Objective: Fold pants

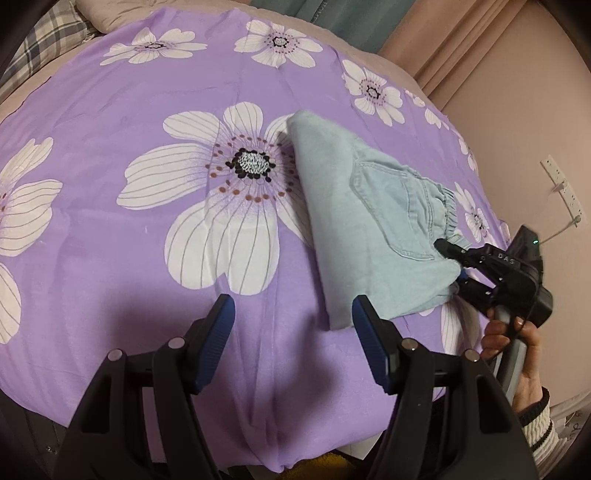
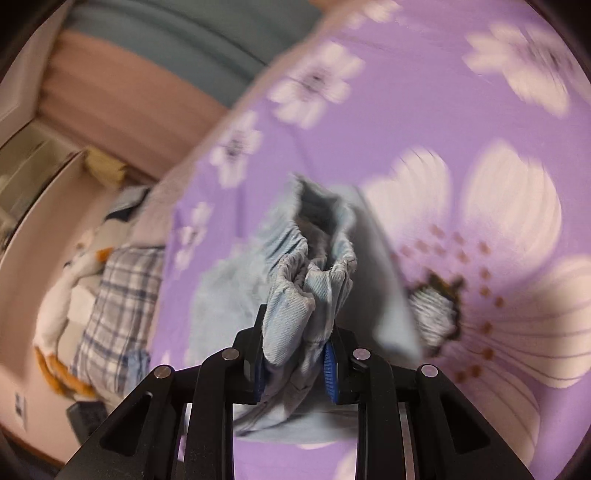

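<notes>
Light blue denim pants [image 1: 369,221] lie folded on a purple bedspread with big white flowers [image 1: 110,110], a back pocket facing up. My right gripper [image 1: 456,266], held by a hand, is shut on the elastic waistband at the pants' right end. In the right wrist view that gripper [image 2: 295,343] pinches the gathered waistband [image 2: 295,280] between its blue pads, and the fabric is lifted a little off the bedspread [image 2: 424,110]. My left gripper [image 1: 291,310] stands open over the bedspread with nothing between its fingers. The pants' near corner lies just beside its right finger [image 1: 369,332].
A plaid pillow [image 1: 55,33] lies at the bed's far left corner, seen also as plaid cloth [image 2: 118,302] beside a white stuffed goose [image 2: 62,295]. A pink wall with a power strip [image 1: 561,184] runs along the bed's right edge. Teal fabric [image 1: 332,14] hangs behind the bed.
</notes>
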`<state>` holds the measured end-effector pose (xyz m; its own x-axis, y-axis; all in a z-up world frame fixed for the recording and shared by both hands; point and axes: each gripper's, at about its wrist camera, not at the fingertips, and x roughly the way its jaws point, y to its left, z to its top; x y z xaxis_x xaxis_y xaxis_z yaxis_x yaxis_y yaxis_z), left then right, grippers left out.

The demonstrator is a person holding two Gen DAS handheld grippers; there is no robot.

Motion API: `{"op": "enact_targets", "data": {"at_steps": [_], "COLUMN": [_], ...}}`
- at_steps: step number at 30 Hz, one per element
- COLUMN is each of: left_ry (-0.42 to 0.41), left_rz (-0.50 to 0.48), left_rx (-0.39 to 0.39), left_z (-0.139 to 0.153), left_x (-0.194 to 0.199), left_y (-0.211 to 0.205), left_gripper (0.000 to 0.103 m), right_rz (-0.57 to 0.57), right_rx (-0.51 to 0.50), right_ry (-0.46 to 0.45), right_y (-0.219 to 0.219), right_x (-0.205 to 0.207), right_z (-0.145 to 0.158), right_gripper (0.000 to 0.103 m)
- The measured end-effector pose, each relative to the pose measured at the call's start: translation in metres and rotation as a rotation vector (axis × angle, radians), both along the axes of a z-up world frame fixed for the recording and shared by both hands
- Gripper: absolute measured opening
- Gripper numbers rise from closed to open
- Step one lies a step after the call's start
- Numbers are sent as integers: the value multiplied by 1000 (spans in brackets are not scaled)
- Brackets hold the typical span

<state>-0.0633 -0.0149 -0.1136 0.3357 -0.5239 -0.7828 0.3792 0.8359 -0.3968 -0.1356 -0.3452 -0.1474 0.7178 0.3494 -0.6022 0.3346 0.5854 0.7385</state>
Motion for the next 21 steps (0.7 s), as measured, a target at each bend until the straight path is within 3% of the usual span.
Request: {"op": "enact_targets", "data": {"at_steps": [2, 5, 9, 12, 15, 19, 21], "left_ry": [3, 19, 16, 24, 36, 20, 7], "left_rz": [8, 27, 39, 48, 45, 20, 8], "left_rx": [8, 1, 4, -13, -55, -108, -125], "left_z": [-2, -4, -4, -3, -1, 11, 18], "left_x": [1, 4, 7, 12, 20, 35, 44], "left_y": [2, 7, 14, 15, 12, 0, -8], "left_gripper": [66, 66, 66, 66, 65, 59, 41], "right_rz": [-32, -13, -26, -93, -132, 15, 128], "right_rx": [85, 34, -36, -199, -368, -513, -534], "right_ry": [-13, -7, 2, 13, -7, -121, -168], "right_y": [-10, -10, -7, -5, 2, 41, 65], "right_x": [-4, -2, -7, -20, -32, -26, -16], "right_z": [-11, -5, 11, 30, 49, 66, 67], "right_gripper": [23, 23, 36, 49, 52, 52, 38]}}
